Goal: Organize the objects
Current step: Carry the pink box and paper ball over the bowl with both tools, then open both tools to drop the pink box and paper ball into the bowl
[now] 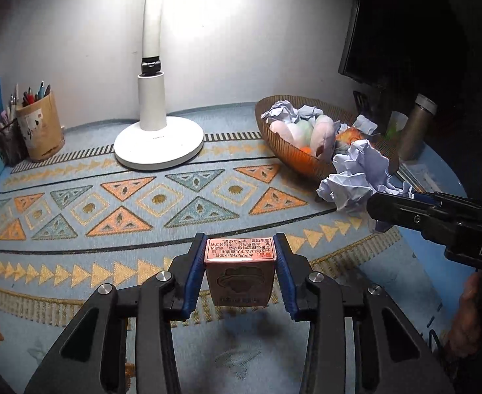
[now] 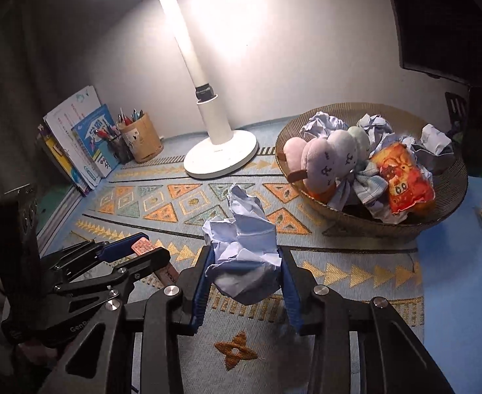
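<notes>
Only 1 light source: the desk lamp (image 2: 208,105), its head blown out to white glare. Hot spot on the wall (image 2: 241,32) behind the lamp; corners far from the lamp fall near black. Strong fisheye bending at edges. Soft shadows, slight blur lowest down.

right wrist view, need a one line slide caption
Right gripper clamps a crumpled paper ball above the patterned mat, near the basket.

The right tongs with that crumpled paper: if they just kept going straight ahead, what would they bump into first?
Probably the patterned tablecloth: the right tongs, shut on the crumpled paper, point downward, short of the wicker basket. Depth is uncertain.
</notes>
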A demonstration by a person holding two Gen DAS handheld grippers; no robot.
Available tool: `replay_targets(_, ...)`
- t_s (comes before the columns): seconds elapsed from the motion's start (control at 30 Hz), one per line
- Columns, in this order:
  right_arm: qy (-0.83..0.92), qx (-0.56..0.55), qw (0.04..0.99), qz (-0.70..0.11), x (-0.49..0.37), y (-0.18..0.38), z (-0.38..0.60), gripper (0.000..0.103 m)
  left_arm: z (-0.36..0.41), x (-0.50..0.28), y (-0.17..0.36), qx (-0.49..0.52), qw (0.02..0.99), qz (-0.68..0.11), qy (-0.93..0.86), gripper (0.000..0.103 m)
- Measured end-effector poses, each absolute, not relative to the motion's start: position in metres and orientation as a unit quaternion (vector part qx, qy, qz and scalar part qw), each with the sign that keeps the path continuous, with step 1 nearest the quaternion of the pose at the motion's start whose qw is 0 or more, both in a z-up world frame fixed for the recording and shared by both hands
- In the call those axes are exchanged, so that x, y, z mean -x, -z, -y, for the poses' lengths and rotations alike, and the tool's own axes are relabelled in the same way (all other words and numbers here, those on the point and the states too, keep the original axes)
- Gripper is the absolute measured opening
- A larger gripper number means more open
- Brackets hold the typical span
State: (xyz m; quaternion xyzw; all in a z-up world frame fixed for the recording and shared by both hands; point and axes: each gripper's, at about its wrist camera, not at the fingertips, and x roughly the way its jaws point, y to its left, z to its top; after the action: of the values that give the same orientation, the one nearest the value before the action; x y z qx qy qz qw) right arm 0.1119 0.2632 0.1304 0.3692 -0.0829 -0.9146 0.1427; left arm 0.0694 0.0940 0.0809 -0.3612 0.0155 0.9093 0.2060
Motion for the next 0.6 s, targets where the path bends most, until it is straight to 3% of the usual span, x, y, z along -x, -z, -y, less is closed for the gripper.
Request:
replay_targets(0.23,0.942,-0.303,0.079,0.122,-0.110,-0.173,-0.328,0.038,-0.146,-0.033,-0.131,0.303,0.252,-0.024,-0.919,0.037)
replay_targets(0.6,0.940,-0.295,-0.017,0.168,-0.018,-0.181,-0.396,0.038,-0.207,0.053,-0.172,0.271,0.319,-0.008,-0.908,0.037)
